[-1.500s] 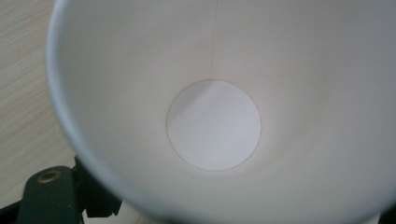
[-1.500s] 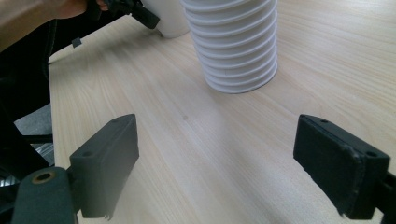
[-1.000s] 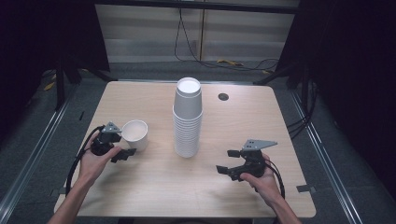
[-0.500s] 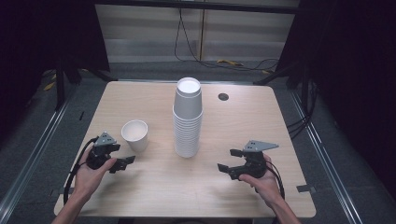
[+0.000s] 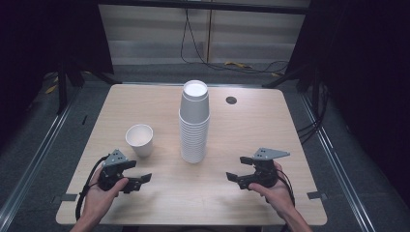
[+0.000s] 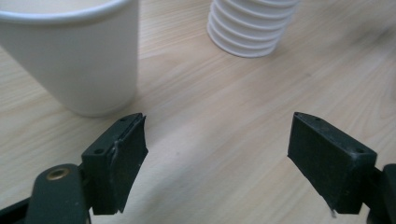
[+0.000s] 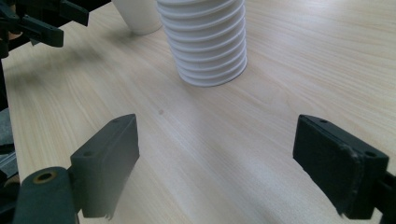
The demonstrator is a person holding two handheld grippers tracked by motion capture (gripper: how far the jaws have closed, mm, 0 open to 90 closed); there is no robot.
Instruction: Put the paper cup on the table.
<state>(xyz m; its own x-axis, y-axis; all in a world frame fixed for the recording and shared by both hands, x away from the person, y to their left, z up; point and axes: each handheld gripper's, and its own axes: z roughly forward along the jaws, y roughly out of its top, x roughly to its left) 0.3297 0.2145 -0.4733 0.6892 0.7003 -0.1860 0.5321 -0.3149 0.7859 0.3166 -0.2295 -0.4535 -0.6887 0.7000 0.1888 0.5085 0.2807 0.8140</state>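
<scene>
A single white paper cup (image 5: 140, 139) stands upright on the wooden table (image 5: 241, 125), left of a tall stack of white paper cups (image 5: 194, 123). My left gripper (image 5: 140, 170) sits near the table's front left, just short of the single cup, open; its jaws have just been opening, and nothing is between them. In the left gripper view the cup (image 6: 74, 56) rises beyond the left jaw and the stack's base (image 6: 252, 25) lies farther off. My right gripper (image 5: 237, 169) rests open at the front right, with the stack (image 7: 205, 42) ahead of it.
A small dark round hole (image 5: 231, 100) is set in the table behind the stack. Dark floor with cables surrounds the table. In the right gripper view, the left gripper (image 7: 42, 23) appears at the far left.
My left gripper has drawn back from the single cup toward the table's front edge, leaving the cup standing. The right gripper has stayed where it was.
</scene>
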